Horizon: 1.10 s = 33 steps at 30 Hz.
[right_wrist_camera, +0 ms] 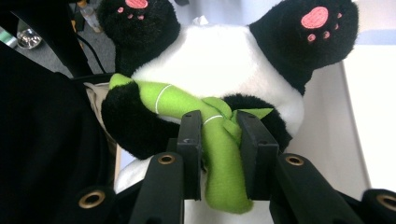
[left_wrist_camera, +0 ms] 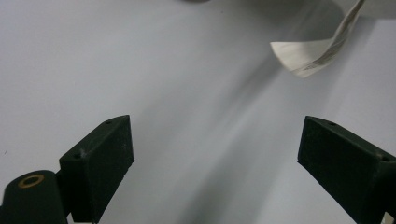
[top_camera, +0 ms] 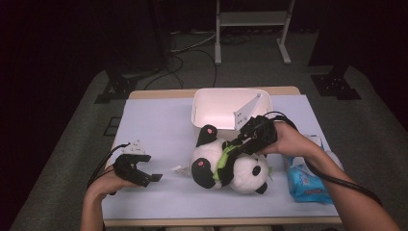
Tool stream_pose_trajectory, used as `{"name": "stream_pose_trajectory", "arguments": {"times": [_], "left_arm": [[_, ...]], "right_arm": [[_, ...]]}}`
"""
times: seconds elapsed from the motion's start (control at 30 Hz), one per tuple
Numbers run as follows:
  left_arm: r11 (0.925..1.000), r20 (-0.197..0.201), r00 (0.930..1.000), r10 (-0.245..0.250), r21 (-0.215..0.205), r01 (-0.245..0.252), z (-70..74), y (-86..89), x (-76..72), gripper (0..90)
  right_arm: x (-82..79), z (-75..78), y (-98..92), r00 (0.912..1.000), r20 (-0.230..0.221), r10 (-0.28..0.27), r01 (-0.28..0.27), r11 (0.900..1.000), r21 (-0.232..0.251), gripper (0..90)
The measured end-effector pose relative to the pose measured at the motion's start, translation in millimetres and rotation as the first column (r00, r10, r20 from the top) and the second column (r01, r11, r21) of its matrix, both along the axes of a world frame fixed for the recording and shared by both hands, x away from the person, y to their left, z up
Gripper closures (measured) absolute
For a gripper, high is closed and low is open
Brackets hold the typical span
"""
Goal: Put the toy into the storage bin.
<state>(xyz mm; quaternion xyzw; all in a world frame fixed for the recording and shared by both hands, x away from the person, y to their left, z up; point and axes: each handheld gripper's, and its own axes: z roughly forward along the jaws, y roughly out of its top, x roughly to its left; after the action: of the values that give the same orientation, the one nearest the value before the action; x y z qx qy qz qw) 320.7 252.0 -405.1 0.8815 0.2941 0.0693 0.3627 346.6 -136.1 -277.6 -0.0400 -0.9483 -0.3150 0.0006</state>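
Here, seen from above, a person sits at a bench (top_camera: 159, 125) covered in pale lavender-blue, holding a pair of tongs in each hand. A plush panda (top_camera: 230, 166) lies on its back near the middle of the bench, slightly right of centre. Its long axis runs from far-left to near-right: feet with pink paw pads toward the left, head toward the right. It is soft and rounded, with fluffy white fur on the belly and black fur on the limbs and ears.

Across its chest the panda hugs a green bamboo stalk (right_wrist_camera: 219, 140) of smooth felt, ringed with thin white stitched bands. The right tongs (top_camera: 239, 142) reach in from the right and are clamped on this stalk; in the right gripper view both black pads press against the green felt from either side. The right hand is therefore the one on the toy, and any lift would pull the panda up by the stalk.

Just beyond the panda, on the far side, stands a white rectangular bin (top_camera: 202, 103), open at the top, with smooth hard walls. It looks like the likely destination, a short way farther off than the grip.

The left tongs (top_camera: 144, 175) rest well apart from the panda, at the near left, with the jaws spread wide and nothing between them. A white fabric label (left_wrist_camera: 312, 55) curls above the bare surface ahead of them.

A blue wipes packet (top_camera: 305, 180) lies at the near right.
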Motion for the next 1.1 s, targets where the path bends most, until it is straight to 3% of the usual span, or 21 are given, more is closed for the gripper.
{"name": "stream_pose_trajectory", "arguments": {"times": [0.33, 0.6, 1.1], "left_arm": [[1.0000, -0.007, 1.0000, -0.001, 0.007, 0.001, -5.4, -1.1, 2.1, 9.6], [1.0000, 0.006, 1.0000, 0.007, 0.000, -0.007, -8.5, -1.1, 3.9, 9.6], [0.9999, 0.000, 0.9999, 0.015, -0.005, -0.015, -9.4, 1.6, 5.0, 9.6]], "right_arm": [[-0.2, 37.8, -10.1, 1.0000, -0.003, 0.001, -0.001, 1.000, 0.014, 71.6], [1.6, 72.6, -18.5, 0.9996, 0.027, -0.010, 0.010, 1.000, 0.009, 71.6], [28.7, 128.0, -31.4, 0.9951, 0.085, -0.051, 0.050, 0.999, 0.008, 71.5]]}}
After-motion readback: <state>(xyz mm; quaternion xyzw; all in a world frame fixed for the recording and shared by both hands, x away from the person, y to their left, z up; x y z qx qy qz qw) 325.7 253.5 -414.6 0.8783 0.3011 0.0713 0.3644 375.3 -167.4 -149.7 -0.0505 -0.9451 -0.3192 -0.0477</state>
